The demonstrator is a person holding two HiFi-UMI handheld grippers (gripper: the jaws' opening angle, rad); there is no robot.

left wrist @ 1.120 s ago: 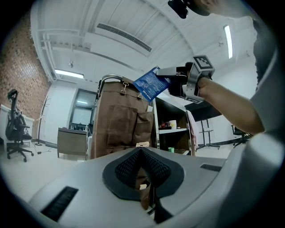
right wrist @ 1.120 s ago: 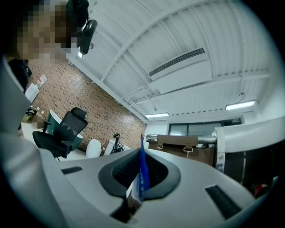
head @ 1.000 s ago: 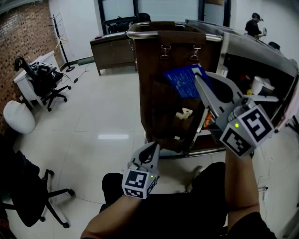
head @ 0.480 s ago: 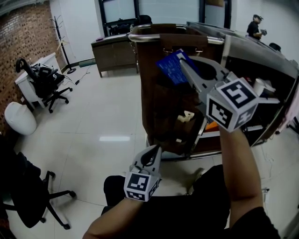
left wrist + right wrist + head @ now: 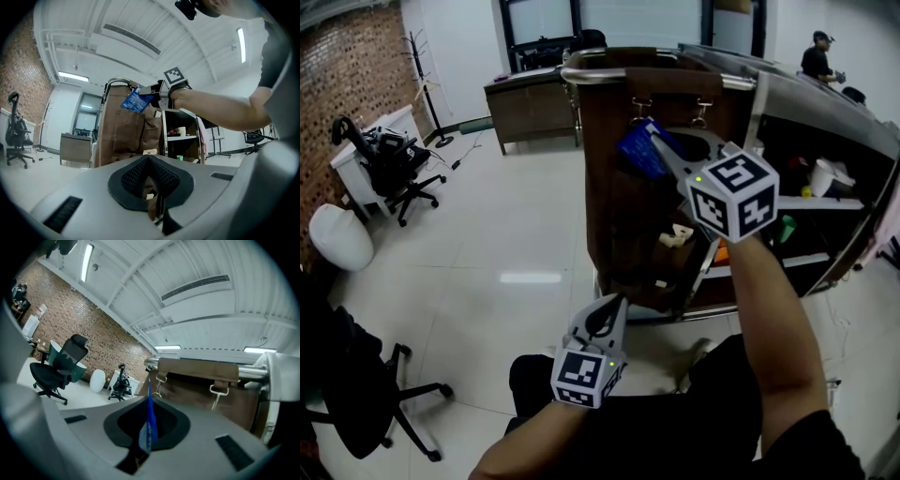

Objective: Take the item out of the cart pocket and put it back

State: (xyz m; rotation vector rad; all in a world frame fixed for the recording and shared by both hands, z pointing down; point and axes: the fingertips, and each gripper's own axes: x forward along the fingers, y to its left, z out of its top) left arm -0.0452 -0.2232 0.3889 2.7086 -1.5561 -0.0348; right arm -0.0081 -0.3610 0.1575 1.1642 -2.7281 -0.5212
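**A:** Entry one, blue packet (image 5: 637, 148). Location?

**B:** Clamped in the right gripper (image 5: 658, 147), whose jaws are narrow and pressed on its near edge. The right gripper view shows the packet edge-on. It is held high against the upper part of the brown fabric organiser (image 5: 614, 216) on the cart, just below the metal rail (image 5: 609, 72) and the clips (image 5: 639, 110). I cannot tell whether its far edge sits inside a pocket.

**A:** Pockets, contents?

**B:** Lower pocket (image 5: 642, 248): one cream object (image 5: 675, 234) sticks out at the top. A small pale piece (image 5: 659, 281) shows further down.

**A:** Cart shelves (image 5: 839, 202), far right?

**B:** Upper shelf: one white cup-like item (image 5: 817, 174). Below it are something green (image 5: 784, 228) and something orange (image 5: 721, 253), too small to name.

**A:** Left gripper (image 5: 607, 307)?

**B:** Low and near, over the person's lap, well apart from the cart. Its jaws are drawn almost together, leaving a thin slit with nothing in it.
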